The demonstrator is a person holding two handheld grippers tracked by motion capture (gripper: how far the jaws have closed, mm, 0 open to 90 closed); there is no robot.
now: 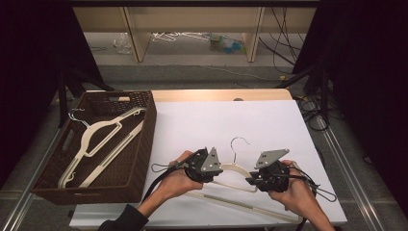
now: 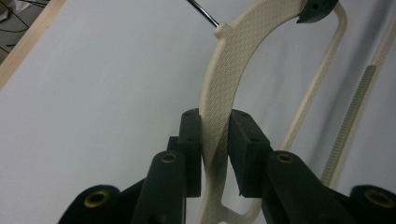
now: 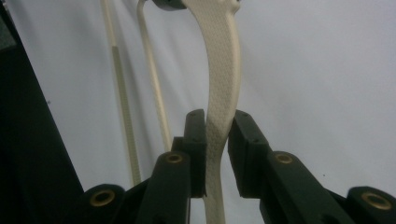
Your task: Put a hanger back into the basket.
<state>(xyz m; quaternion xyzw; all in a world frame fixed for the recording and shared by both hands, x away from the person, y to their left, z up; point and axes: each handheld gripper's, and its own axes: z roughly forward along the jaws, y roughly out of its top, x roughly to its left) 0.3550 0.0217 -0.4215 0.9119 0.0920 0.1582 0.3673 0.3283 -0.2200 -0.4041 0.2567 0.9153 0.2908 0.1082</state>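
- Nearest the person, both hands hold a cream hanger point(image 1: 235, 179) over the front of the white worktop point(image 1: 202, 120), one gripper on each shoulder.
- The left gripper point(image 1: 215, 172) pinches the hanger's left shoulder; in the left gripper view its pads press the flat textured arm point(image 2: 215, 126) from both sides.
- The right gripper point(image 1: 250, 182) is pressed onto the right shoulder; in the right gripper view the arm point(image 3: 219, 116) lies against the left pad, and whether the right pad quite touches I cannot tell.
- The step in hand looks like carrying: the hanger is gripped at both ends and appears lifted, its lower bar slanting toward the near edge.
- The next move, I judge, is a swing left toward the basket point(image 1: 144, 144), both hands travelling together so the hanger does not twist, then a tilt to clear the rim.
- The hanger is thin cream plastic with a woven-looking pattern on its broad shoulders, a ridged lower bar point(image 2: 357, 112) and a metal hook point(image 1: 237, 143) pointing away from the person.
- Farther left, the dark woven basket stands at the worktop's left edge and already holds another cream hanger point(image 1: 101, 139), lying slantwise.
- Beyond the worktop are wooden shelf legs and loose cables on the floor.
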